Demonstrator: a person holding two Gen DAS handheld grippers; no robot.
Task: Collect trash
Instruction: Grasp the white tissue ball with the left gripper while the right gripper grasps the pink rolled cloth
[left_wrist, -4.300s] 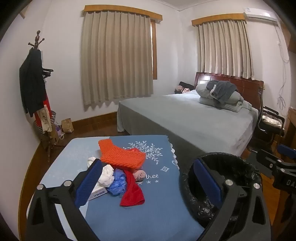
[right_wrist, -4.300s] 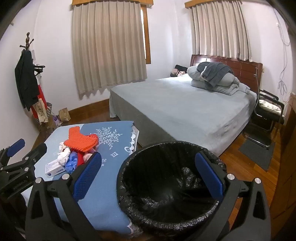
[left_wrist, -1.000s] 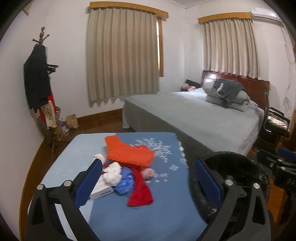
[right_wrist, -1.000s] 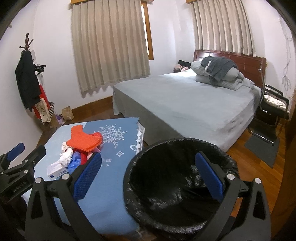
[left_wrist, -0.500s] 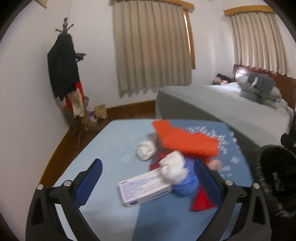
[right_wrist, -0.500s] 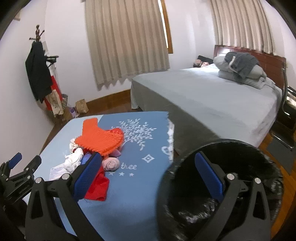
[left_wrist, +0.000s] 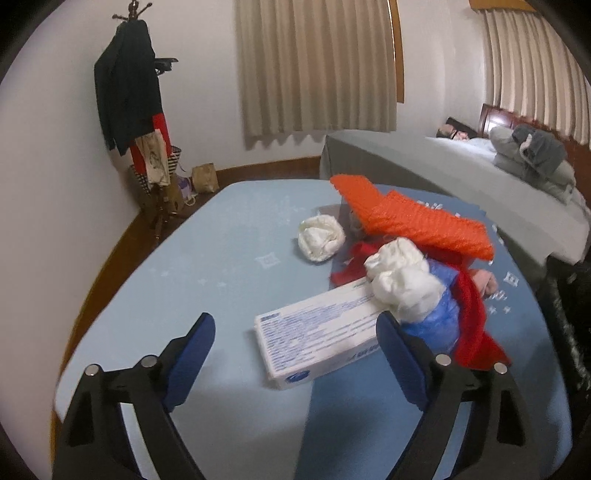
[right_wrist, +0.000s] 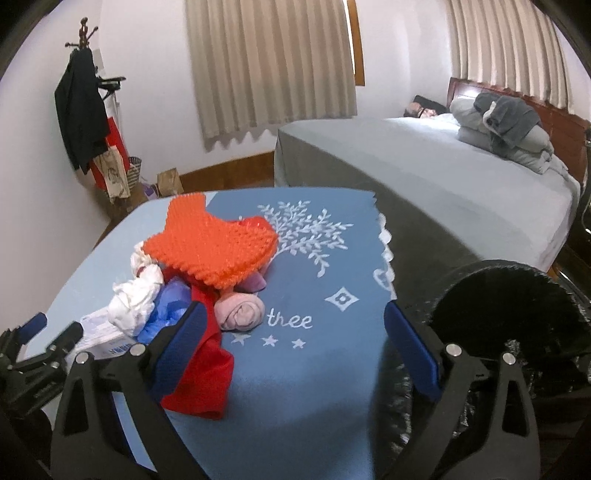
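Both grippers, left (left_wrist: 295, 354) and right (right_wrist: 295, 347), gape empty, jaws just narrowing, over the table's (left_wrist: 229, 236) trash pile; box (left_wrist: 317, 332) looks light, stiff: pinch its long sides.

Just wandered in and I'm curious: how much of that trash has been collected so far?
Nothing looks collected yet. The pile of white wads, box and cloths sits on the blue table. Both tools, left and right, are open and empty. Everything must go into the black bin.

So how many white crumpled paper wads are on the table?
2: one wad lies alone on the light blue cloth, the other wad sits on the white box's far end. More may hide under the pile.
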